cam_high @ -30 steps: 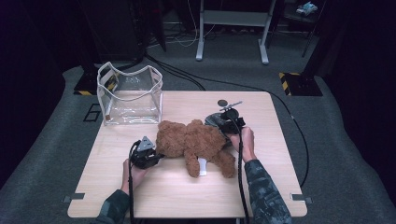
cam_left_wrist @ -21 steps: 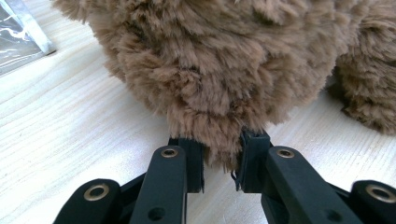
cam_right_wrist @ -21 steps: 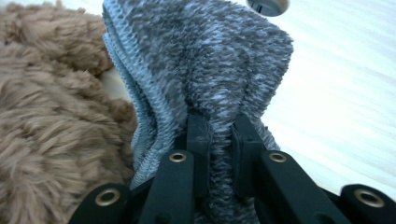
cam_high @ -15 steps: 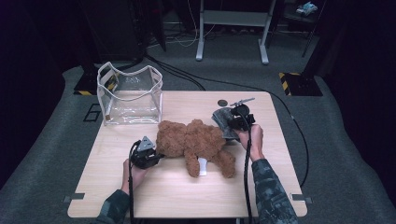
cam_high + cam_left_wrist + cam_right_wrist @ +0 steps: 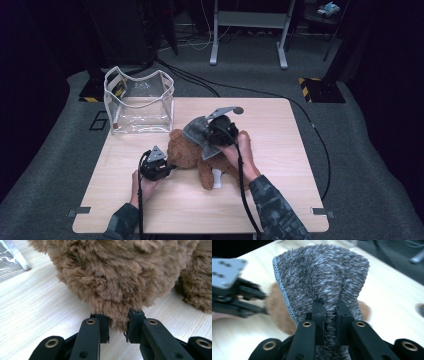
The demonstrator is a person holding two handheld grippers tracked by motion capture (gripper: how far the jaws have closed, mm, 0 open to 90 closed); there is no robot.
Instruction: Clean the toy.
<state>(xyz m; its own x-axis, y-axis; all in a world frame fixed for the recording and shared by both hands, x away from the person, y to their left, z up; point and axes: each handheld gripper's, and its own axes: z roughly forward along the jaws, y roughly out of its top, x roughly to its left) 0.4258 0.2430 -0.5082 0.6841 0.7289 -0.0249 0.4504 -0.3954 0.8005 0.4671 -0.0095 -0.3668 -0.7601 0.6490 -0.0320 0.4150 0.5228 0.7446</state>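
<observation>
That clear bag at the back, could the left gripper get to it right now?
Probably not yet: the left gripper is shut on the teddy bear. The table toward the clear bag looks free otherwise.

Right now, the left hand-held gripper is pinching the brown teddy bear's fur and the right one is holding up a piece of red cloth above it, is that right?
Not quite: the cloth is grey, not red, as the right gripper view shows. The rest holds: the left hand-held gripper pinches the brown teddy bear by its fur, and the right hand-held gripper holds the cloth up above the bear.
</observation>
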